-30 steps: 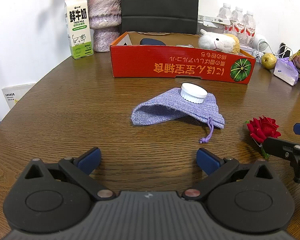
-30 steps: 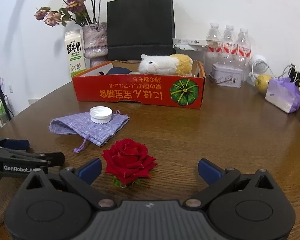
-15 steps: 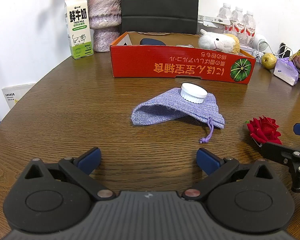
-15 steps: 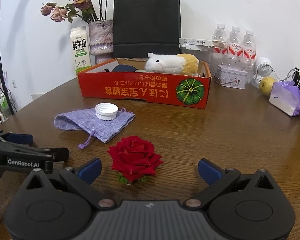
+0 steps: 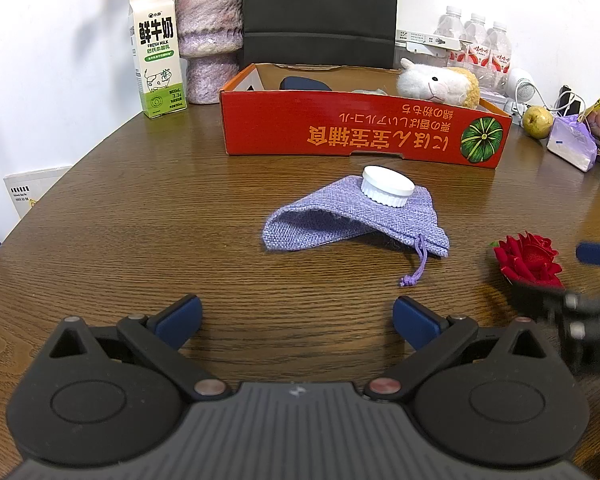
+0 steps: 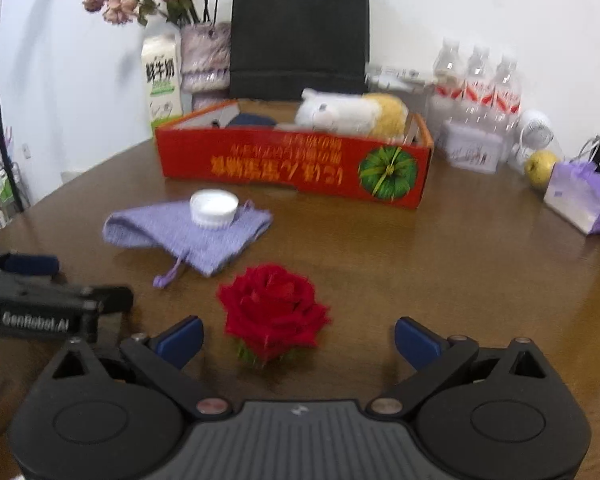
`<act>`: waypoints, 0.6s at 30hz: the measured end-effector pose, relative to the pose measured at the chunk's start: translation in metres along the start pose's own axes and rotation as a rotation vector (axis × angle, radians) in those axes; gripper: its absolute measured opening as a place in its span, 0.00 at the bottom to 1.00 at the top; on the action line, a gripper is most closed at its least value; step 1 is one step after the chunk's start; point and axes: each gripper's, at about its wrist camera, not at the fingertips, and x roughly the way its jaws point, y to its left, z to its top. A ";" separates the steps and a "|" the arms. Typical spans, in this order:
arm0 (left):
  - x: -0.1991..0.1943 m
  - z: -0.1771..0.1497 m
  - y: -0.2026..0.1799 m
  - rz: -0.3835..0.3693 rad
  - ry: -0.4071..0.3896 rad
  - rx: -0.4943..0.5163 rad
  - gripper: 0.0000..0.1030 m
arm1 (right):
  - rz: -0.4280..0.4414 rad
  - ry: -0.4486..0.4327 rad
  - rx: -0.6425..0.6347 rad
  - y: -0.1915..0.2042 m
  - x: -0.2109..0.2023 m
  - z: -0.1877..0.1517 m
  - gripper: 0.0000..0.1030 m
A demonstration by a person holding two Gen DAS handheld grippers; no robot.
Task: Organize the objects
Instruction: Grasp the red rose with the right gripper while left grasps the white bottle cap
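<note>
A red rose (image 6: 274, 312) lies on the brown table just ahead of my right gripper (image 6: 298, 338), which is open and empty with the rose between its fingertips' line. The rose also shows in the left wrist view (image 5: 528, 258). A purple drawstring pouch (image 5: 352, 216) lies mid-table with a white lid (image 5: 387, 186) on top; both show in the right wrist view, pouch (image 6: 188, 236) and lid (image 6: 214, 208). My left gripper (image 5: 296, 320) is open and empty, short of the pouch. A red cardboard box (image 5: 360, 136) holds a plush toy (image 5: 440, 82).
A milk carton (image 5: 156, 68), a vase (image 5: 210, 40) and a black paper bag (image 5: 320, 12) stand behind the box. Water bottles (image 6: 476, 80), a tin (image 6: 470, 150), a pear (image 6: 540, 166) and a purple packet (image 6: 580, 196) sit at the right.
My right gripper has moved forward and turned a little, so the rose sits closer between its fingers. The left gripper has not moved.
</note>
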 end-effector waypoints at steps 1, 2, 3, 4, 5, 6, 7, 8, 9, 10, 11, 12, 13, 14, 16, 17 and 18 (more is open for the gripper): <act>0.000 0.000 0.000 0.000 0.000 0.000 1.00 | -0.013 -0.019 -0.012 0.000 0.000 0.002 0.92; 0.000 0.000 0.000 0.000 0.000 0.001 1.00 | -0.018 -0.024 -0.025 0.001 0.002 0.003 0.87; 0.000 0.000 0.000 0.000 0.000 0.001 1.00 | -0.011 -0.017 -0.032 -0.001 0.004 0.005 0.69; 0.000 0.000 0.001 -0.002 0.000 0.000 1.00 | 0.003 0.001 -0.033 -0.001 0.008 0.006 0.55; 0.001 0.001 0.001 -0.003 0.000 0.003 1.00 | 0.020 0.017 -0.028 -0.002 0.010 0.006 0.41; 0.002 0.002 0.000 -0.006 0.000 0.010 1.00 | 0.040 0.009 -0.015 -0.003 0.009 0.007 0.39; 0.002 0.002 0.000 -0.009 -0.001 0.012 1.00 | 0.049 -0.002 -0.012 -0.003 0.008 0.007 0.38; 0.002 0.003 0.000 -0.007 -0.005 0.017 1.00 | 0.051 -0.010 -0.018 -0.002 0.006 0.007 0.38; 0.002 0.003 0.000 -0.002 -0.010 0.019 1.00 | 0.054 -0.018 -0.022 -0.001 0.005 0.007 0.37; 0.001 0.004 0.000 0.004 -0.023 0.017 1.00 | 0.059 -0.027 -0.024 0.000 0.003 0.008 0.37; -0.001 0.005 0.001 0.007 -0.039 0.016 1.00 | 0.059 -0.035 -0.027 0.001 0.003 0.010 0.37; -0.004 0.007 0.001 0.002 -0.055 0.015 0.99 | 0.058 -0.045 -0.031 0.001 0.002 0.011 0.37; -0.008 0.009 0.001 -0.009 -0.076 0.016 0.99 | 0.057 -0.053 -0.033 0.001 0.002 0.013 0.37; -0.012 0.011 0.001 -0.017 -0.098 0.019 0.99 | 0.057 -0.058 -0.035 0.001 0.002 0.014 0.36; -0.018 0.017 -0.002 -0.017 -0.136 0.033 1.00 | 0.056 -0.067 -0.039 0.001 0.002 0.016 0.36; -0.020 0.021 -0.004 -0.018 -0.146 0.039 1.00 | 0.053 -0.071 -0.041 0.000 0.002 0.017 0.36; -0.020 0.024 -0.006 -0.020 -0.151 0.043 1.00 | 0.052 -0.074 -0.042 0.000 0.003 0.019 0.36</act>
